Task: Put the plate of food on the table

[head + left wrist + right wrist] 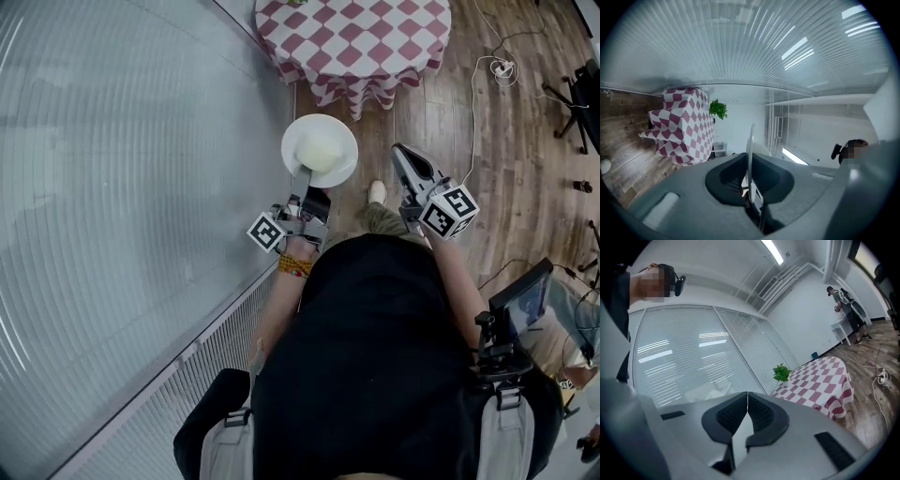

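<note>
room: wood-plank floor (450, 112), with a ribbed frosted glass wall (112, 187) running along my left.
table: round table (356, 37) straight ahead. It's got a red-and-white checked cloth hanging down in soft folds, and a small green plant (782, 372) on it.
plate: plain white round plate (349, 155) with a pale mound of food (317, 150) in the middle. It's out in front of me in the air, not over the table yet.
left gripper: my left gripper (302, 192) has its jaws pinched on the near rim, so the whole plate hangs off that one edge.
right gripper: my right gripper (397, 150) has its jaws pressed together on nothing and is just riding along beside the plate.
how I'd do it: walk it in slow, keep the wrist level so the far side doesn't dip, and clear the cloth's edge. Set the base flat before I let go.
materials: the plate looks glazed and slick, so I reckon a rim pinch could slip. The food looks soft and might slide. The cloth could bunch up if I drag the plate over it.
</note>
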Tool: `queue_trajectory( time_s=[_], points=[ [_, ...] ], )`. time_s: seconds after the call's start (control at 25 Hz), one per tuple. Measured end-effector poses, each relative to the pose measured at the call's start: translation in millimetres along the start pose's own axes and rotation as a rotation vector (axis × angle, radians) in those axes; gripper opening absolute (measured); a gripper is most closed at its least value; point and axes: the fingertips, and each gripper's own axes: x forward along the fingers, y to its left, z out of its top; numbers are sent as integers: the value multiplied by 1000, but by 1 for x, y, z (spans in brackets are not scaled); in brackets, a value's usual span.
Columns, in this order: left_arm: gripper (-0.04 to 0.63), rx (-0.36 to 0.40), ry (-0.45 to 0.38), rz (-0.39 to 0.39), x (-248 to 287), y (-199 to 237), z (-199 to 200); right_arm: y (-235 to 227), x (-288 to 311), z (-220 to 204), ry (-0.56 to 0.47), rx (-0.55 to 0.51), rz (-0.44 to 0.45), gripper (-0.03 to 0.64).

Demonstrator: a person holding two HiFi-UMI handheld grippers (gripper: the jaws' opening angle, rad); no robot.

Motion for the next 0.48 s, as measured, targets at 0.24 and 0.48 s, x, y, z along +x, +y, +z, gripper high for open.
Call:
queue_trajectory(
  time_s=[0.24, 0.48],
  points=[
    [22, 40, -67, 5, 27, 6, -3, -49, -11, 14, -31, -6, -46, 11],
    [23, 51, -58, 39, 71, 26, 12, -106, -15, 23, -37, 52, -130, 11]
  ],
)
